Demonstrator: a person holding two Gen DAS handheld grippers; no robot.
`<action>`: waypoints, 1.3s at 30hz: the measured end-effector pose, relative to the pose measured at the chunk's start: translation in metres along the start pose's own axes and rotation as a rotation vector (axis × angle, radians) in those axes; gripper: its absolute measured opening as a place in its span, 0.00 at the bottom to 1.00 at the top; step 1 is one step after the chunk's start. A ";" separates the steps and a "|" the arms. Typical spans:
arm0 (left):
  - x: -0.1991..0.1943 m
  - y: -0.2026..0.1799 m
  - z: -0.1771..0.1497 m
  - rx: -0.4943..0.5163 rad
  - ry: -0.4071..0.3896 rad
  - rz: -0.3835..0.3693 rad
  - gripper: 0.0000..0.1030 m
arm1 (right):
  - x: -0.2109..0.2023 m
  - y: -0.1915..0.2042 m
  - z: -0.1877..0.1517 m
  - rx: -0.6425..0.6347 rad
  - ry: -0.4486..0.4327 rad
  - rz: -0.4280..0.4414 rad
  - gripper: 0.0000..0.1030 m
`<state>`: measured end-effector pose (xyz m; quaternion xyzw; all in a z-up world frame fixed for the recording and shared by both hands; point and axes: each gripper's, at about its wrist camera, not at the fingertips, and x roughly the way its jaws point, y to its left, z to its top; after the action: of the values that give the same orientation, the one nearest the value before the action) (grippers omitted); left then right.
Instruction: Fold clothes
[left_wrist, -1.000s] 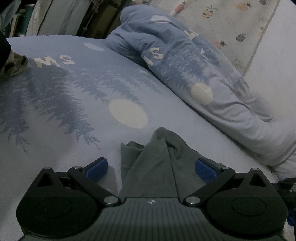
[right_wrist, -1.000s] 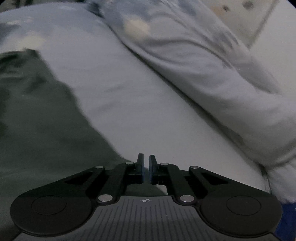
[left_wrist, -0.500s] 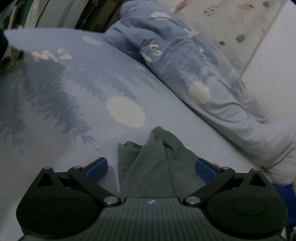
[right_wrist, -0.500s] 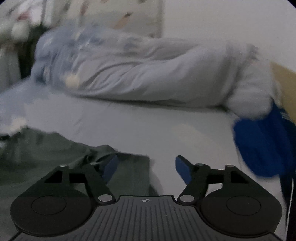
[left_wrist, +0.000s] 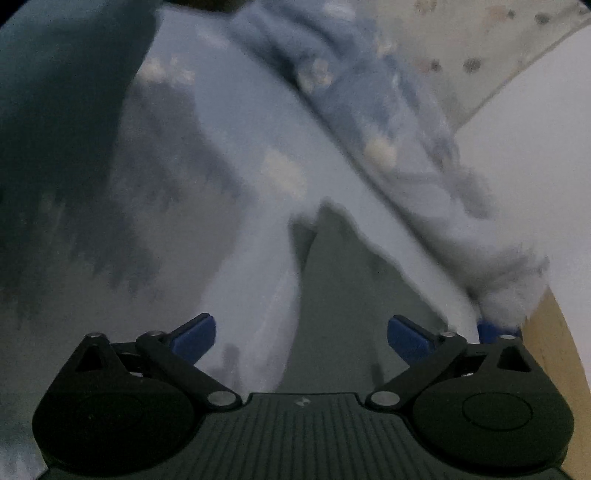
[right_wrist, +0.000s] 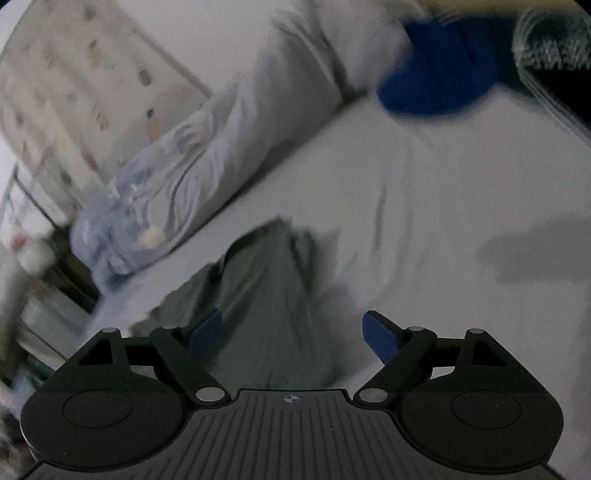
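Note:
A grey-green garment lies on the pale blue bed sheet and runs under the body of my left gripper. That gripper is open, with its blue pads wide apart above the cloth and nothing between them. The same garment shows in the right wrist view, bunched and creased. My right gripper is open over its right edge, with the left pad above the cloth and the right pad above bare sheet. Both views are blurred by motion.
A rolled-up blue duvet with a tree print lies along the far side of the bed; it also shows in the right wrist view. A bright blue item lies at the bed's far end. A white wall stands behind.
My right gripper has opened and swung round, so it now looks across the garment toward the blue item. My left gripper stayed open and has tilted and shifted over the garment.

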<state>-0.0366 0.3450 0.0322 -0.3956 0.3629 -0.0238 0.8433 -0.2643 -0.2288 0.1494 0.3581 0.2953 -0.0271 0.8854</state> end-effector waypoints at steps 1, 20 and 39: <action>0.001 0.005 -0.007 -0.011 0.035 -0.001 0.95 | 0.007 -0.010 -0.008 0.045 0.017 0.030 0.83; 0.054 -0.029 -0.021 0.093 0.176 -0.002 0.92 | 0.055 -0.045 -0.042 0.230 0.051 0.068 0.98; 0.034 -0.017 -0.023 -0.021 0.130 -0.047 0.12 | 0.106 -0.023 -0.045 0.245 0.104 0.124 0.17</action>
<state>-0.0219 0.3073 0.0134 -0.4103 0.4077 -0.0654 0.8131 -0.2056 -0.1995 0.0521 0.4817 0.3124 0.0102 0.8187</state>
